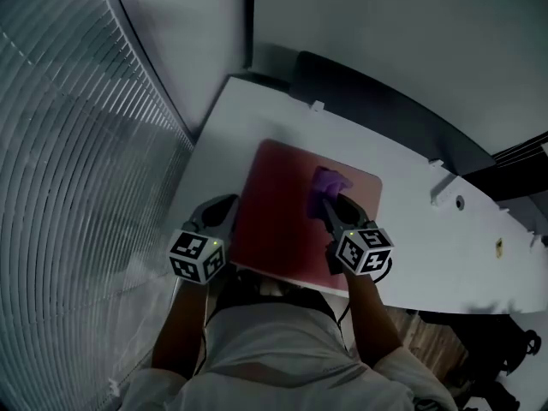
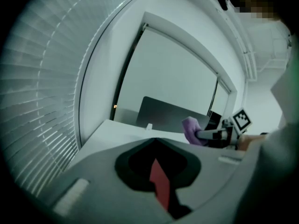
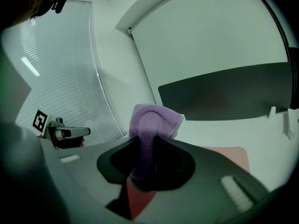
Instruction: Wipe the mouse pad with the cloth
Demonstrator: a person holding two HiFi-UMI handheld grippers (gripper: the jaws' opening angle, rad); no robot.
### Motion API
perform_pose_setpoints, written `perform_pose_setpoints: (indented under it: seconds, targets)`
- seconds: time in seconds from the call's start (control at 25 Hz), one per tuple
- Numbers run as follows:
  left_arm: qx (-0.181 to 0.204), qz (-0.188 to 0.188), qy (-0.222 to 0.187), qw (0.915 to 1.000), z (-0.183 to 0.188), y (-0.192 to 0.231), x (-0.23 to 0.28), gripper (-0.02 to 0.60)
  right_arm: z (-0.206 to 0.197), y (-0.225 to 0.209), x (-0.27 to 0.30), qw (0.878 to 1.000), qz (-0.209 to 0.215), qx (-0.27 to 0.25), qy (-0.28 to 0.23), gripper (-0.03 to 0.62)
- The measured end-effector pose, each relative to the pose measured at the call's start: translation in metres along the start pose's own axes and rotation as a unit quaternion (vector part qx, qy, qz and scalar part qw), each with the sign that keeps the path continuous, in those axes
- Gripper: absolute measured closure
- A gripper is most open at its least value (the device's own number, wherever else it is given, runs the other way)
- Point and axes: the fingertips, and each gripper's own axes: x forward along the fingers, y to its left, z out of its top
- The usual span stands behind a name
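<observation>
Your right claw grips the cloth, left claw closed and empty; push hard and the pad beneath may slide.

Left gripper fingers together; right gripper fingers clamp cloth.

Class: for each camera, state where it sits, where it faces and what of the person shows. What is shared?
Head view: on the head, steeply down onto the mouse pad; forearms, left claw, right claw show.
Left gripper view: on the left claw, looking toward the right claw; own jaws show.
Right gripper view: on the right claw, looking along the desk; own jaws pinch the cloth.
Shared: all show the cloth.
</observation>
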Motion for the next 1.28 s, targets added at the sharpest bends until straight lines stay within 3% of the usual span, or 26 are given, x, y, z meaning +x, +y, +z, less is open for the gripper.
perform_pose_setpoints:
  seconds: [0.24, 0.48, 0.76, 1.0, 1.28]
  targets:
    - [-0.022, 0.022, -0.006, 0.9995, 0.004, 0.011, 0.009, 0.581, 0.001, 0.001, 0.061, 0.999, 0.028, -0.008, 0.045, 0.497]
    - [-0.032, 0.03, -0.01, 0.999, -0.005, 0.014, 0.013, 0.581, -0.018, 0.01, 0.146, 0.993, 0.048, 0.058, 0.092, 0.497]
    - [-0.045, 0.047, 0.001, 0.9979, -0.012, 0.035, 0.012, 0.58, -0.051, 0.028, 0.226, 0.986, 0.032, 0.031, 0.161, 0.497]
    - [-0.049, 0.044, 0.006, 0.9978, -0.016, 0.039, 0.009, 0.581, -0.061, 0.024, 0.252, 0.983, 0.002, 0.003, 0.185, 0.496]
    - [-0.038, 0.028, 0.011, 0.9988, -0.017, 0.035, 0.021, 0.581, -0.062, -0.015, 0.233, 0.983, -0.027, 0.01, 0.179, 0.496]
